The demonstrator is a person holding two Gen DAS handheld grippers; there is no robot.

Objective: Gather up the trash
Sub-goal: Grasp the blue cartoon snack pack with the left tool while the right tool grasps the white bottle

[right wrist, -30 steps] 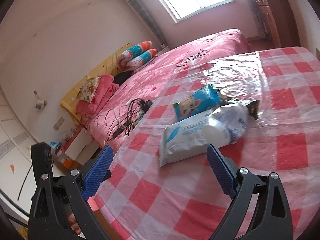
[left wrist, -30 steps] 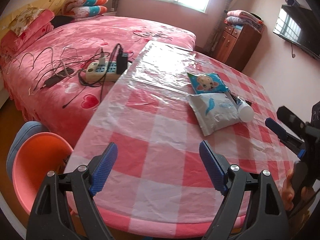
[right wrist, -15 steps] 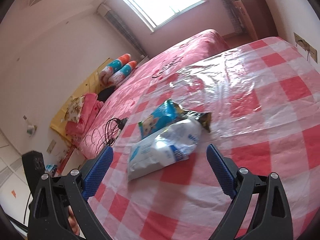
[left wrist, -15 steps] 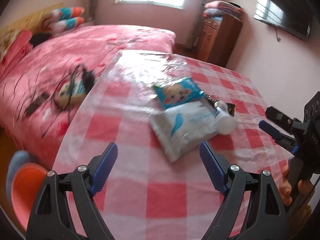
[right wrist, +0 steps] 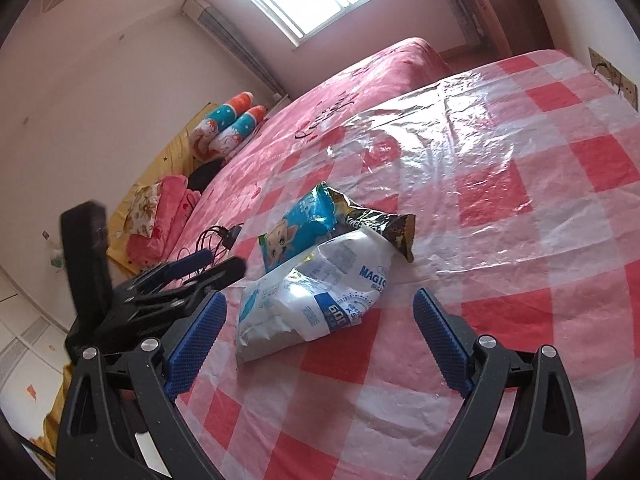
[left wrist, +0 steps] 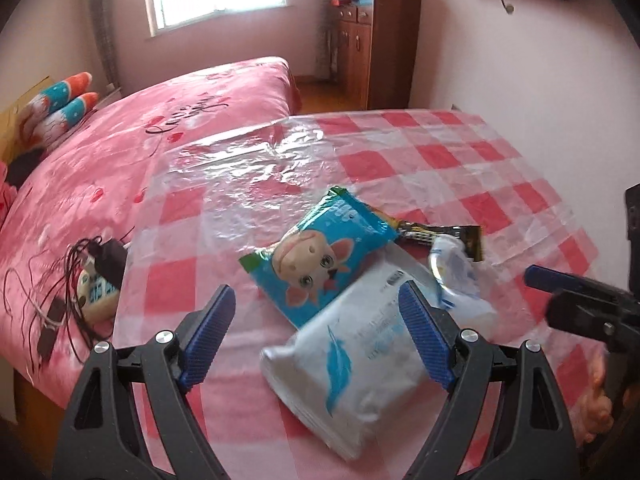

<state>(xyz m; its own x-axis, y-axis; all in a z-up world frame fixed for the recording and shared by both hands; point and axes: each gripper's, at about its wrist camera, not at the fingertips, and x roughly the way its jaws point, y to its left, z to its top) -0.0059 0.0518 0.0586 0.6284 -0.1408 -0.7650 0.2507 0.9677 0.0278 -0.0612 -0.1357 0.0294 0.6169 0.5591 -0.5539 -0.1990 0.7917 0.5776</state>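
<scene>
A small pile of trash lies on the red-and-white checked table (left wrist: 500,184). It holds a white wipes packet (left wrist: 360,364), a blue snack bag with a cartoon cow (left wrist: 320,264), a black-and-gold wrapper (left wrist: 440,236) and a crumpled white-and-blue wrapper (left wrist: 456,276). My left gripper (left wrist: 316,308) hovers open just short of the white packet, its pads off it. From the other side my right gripper (right wrist: 320,304) faces the white packet (right wrist: 312,300), open and empty. The blue bag (right wrist: 296,228) and black-and-gold wrapper (right wrist: 380,224) lie behind. Each gripper shows at the edge of the other's view.
A clear plastic sheet covers the tablecloth. A bed with a pink spread (left wrist: 160,120) adjoins the table's left side, with a power strip and tangled cables (left wrist: 96,292) on it. A wooden dresser (left wrist: 380,48) stands by the far wall. A wall socket (right wrist: 612,76) sits behind the table.
My left gripper has swung in over the table towards the trash pile and rolled. The right gripper has come closer to the pile. Both stay open.
</scene>
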